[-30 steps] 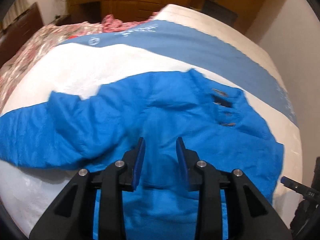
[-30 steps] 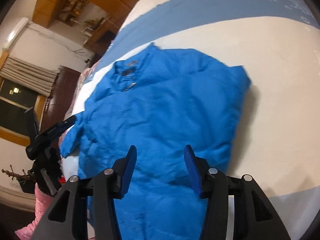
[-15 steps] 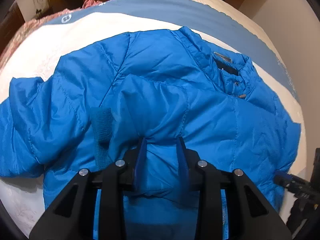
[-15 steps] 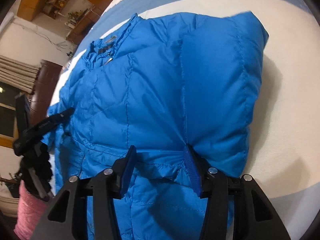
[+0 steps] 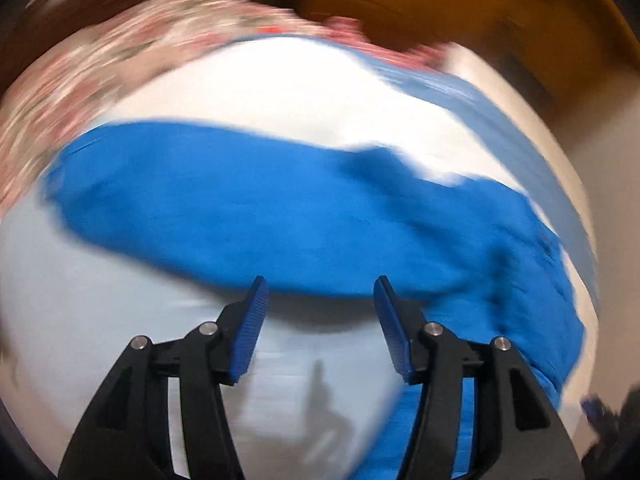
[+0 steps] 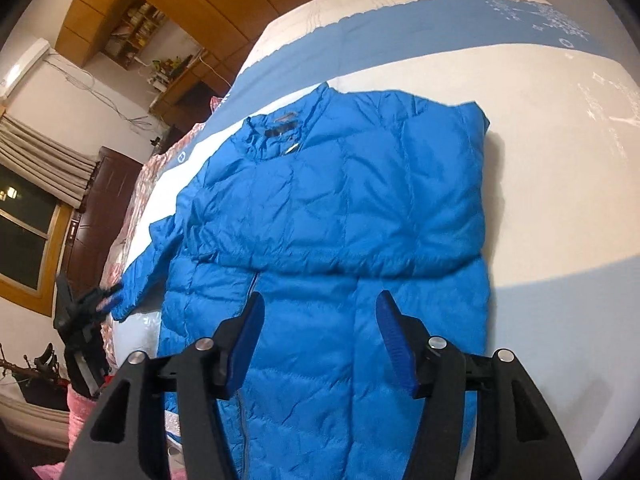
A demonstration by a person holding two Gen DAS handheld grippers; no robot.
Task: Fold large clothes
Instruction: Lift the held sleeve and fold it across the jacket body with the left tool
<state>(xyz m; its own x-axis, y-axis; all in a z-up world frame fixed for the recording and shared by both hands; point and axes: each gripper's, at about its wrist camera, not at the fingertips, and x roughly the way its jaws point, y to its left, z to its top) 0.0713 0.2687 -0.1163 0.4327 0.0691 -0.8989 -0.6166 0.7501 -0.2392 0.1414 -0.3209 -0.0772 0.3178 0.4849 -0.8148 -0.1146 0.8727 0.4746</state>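
The bed (image 6: 560, 128), covered in white with a pale blue band, is carrying the blue puffer jacket (image 6: 340, 208), which is lying spread on its back with the collar (image 6: 280, 130) toward the far side and the hem running toward the camera. On the jacket's right side the edge is looking already turned in over the body, while the left sleeve (image 6: 140, 272) is stretching out toward the bed's left edge. The jacket is looking light, soft and springy, with a slick quilted shell, so folds are likely to puff back up and a shallow pinch may slip; the seams, cuff and hem are probably giving the firmest hold. Bare sheet is lying open on the right and beyond the collar, but room is tight on the left, where a floral quilt (image 5: 80, 64) is bordering the sheet. The right claw (image 6: 320, 332) is hovering over the lower body, its jaws opening with nothing pinched. The left claw (image 5: 320, 320), in a blurred view, is opening too, empty, just short of the sleeve.
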